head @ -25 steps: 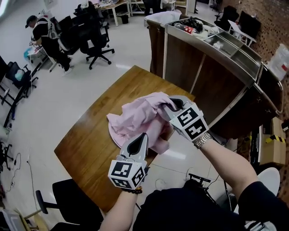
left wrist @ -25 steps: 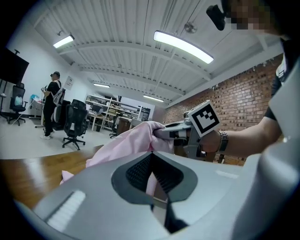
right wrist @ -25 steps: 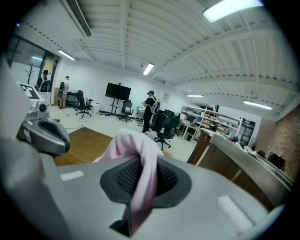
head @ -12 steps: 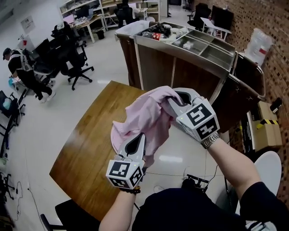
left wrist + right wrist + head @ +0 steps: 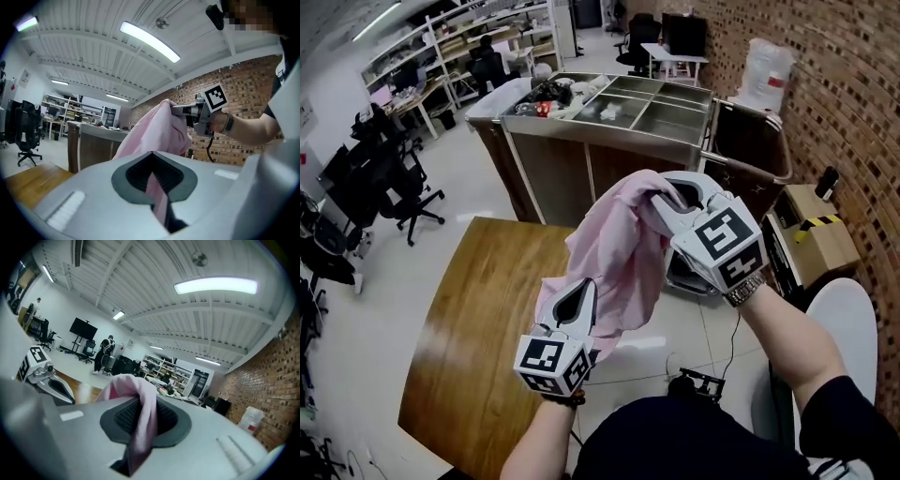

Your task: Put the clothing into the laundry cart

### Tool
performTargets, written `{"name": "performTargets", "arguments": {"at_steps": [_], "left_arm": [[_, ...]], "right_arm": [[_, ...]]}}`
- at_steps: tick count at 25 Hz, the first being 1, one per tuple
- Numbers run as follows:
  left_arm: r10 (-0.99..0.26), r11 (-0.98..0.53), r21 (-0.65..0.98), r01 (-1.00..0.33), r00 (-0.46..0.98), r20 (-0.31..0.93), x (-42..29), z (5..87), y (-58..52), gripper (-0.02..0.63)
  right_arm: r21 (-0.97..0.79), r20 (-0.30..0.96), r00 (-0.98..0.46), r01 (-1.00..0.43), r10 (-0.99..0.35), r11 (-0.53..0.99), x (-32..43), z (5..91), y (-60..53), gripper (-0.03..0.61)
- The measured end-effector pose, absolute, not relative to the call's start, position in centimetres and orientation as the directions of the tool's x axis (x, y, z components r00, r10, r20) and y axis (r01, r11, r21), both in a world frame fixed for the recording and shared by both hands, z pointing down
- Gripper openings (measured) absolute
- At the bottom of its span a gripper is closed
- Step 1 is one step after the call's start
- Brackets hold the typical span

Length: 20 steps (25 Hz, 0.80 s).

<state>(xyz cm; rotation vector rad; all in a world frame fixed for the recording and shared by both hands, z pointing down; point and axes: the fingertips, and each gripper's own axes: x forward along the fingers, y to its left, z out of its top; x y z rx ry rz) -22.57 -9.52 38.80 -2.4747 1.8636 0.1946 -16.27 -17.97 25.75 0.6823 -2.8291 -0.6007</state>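
A pink garment (image 5: 619,253) hangs in the air between my two grippers, clear of the wooden table (image 5: 478,319). My right gripper (image 5: 664,199) is shut on its upper fold, up high. Lower down, my left gripper (image 5: 584,289) is shut on its lower edge. In the left gripper view the pink cloth (image 5: 154,136) runs from the closed jaws up to the right gripper (image 5: 180,110). In the right gripper view the cloth (image 5: 140,399) drapes over the closed jaws. The brown laundry cart (image 5: 581,159) with steel top trays stands beyond the table, with a dark open bin (image 5: 750,150) at its right end.
Office chairs (image 5: 403,187) and desks stand on the white floor at the left. A brick wall (image 5: 844,84) runs along the right, with a cardboard box (image 5: 816,244) at its foot. A white round seat (image 5: 848,319) is near my right arm. Cables (image 5: 694,384) lie on the floor below.
The pink garment has come up off the table. Both grippers rose with it and swung right, and the cart now stands straight ahead of them.
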Motion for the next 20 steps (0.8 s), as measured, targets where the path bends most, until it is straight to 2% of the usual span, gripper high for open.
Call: {"name": "performTargets", "arguments": {"at_steps": [20], "left_arm": [[-0.812,-0.562,-0.066,-0.824,0.565,-0.147,-7.3,28.1,-20.0,0.003]], "right_arm": [[0.485,-0.031,-0.732,-0.606,-0.68,0.631,-0.9,19.0,-24.2,0.043]]}}
